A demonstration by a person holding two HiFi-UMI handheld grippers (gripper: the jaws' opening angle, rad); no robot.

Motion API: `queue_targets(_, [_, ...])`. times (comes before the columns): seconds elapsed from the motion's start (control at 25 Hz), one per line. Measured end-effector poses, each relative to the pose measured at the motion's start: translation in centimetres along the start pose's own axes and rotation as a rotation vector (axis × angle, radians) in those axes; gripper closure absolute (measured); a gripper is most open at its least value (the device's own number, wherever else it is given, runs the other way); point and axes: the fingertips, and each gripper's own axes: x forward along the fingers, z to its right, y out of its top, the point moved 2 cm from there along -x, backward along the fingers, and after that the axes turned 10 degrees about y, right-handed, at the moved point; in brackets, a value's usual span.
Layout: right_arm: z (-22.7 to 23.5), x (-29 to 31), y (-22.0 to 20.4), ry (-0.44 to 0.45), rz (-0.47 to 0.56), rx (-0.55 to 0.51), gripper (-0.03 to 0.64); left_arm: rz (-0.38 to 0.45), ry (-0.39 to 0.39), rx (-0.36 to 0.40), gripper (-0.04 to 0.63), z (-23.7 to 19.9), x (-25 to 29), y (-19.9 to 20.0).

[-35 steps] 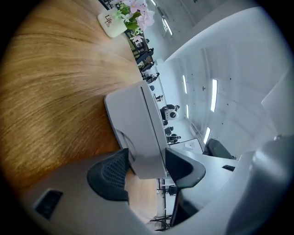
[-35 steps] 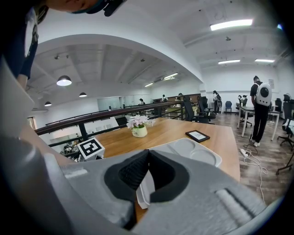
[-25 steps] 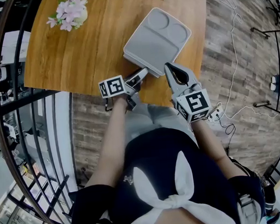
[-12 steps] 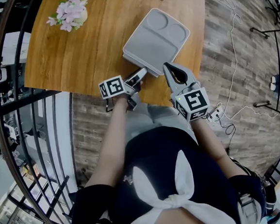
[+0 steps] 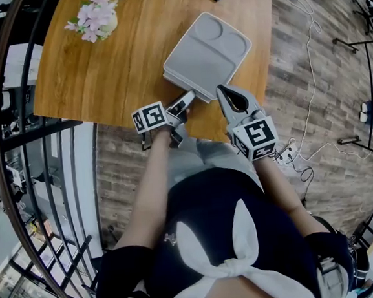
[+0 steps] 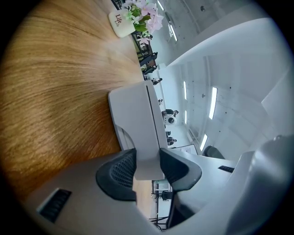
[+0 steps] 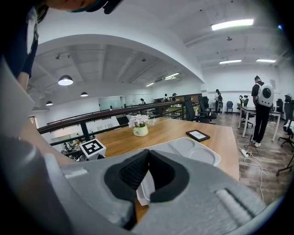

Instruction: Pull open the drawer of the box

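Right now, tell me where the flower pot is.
In the head view the flower pot stands on the far left part of the table, well left of the grey box.

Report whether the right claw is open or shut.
Shut. In the right gripper view the right claw's pads meet at their tips with nothing between them; the grey box lies beyond.
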Motion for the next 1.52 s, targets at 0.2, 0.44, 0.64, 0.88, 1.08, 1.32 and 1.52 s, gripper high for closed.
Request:
queue_targets(0.2, [-0.2,-0.5,-0.3,0.001,-0.003,0.000,0.618,-0.001,0.002,-0.003,0.422,0.0,-0.5,-0.5])
queue_targets(0.44, [-0.4,-0.4,-0.3,0.005,-0.007,-0.002,0.618,0.000,0.003,-0.004,0.422,0.0,-0.8,-0.6])
queue_targets(0.64, [-0.6,-0.2,-0.4,0.011,-0.012,-0.013,0.618,0.000,0.012,0.000,0.422,-0.1,-1.0,-0.6])
queue_targets(0.88, [-0.7,-0.2,-0.6,0.015,-0.014,-0.013,0.618,0.002,0.015,0.001,0.423,-0.3,-1.3,-0.8])
queue_targets(1.08, [-0.7,-0.2,-0.4,0.018,-0.010,-0.015,0.618,-0.001,0.015,-0.001,0.423,-0.2,-1.4,-0.9])
queue_targets(1.32, [-0.8,-0.4,-0.4,0.019,-0.008,-0.017,0.618,-0.002,0.016,-0.003,0.423,-0.3,-1.7,-1.2])
queue_targets(1.52, [-1.0,-0.4,-0.6,0.025,-0.013,-0.021,0.618,0.000,0.018,-0.003,0.423,-0.3,-2.0,-1.3])
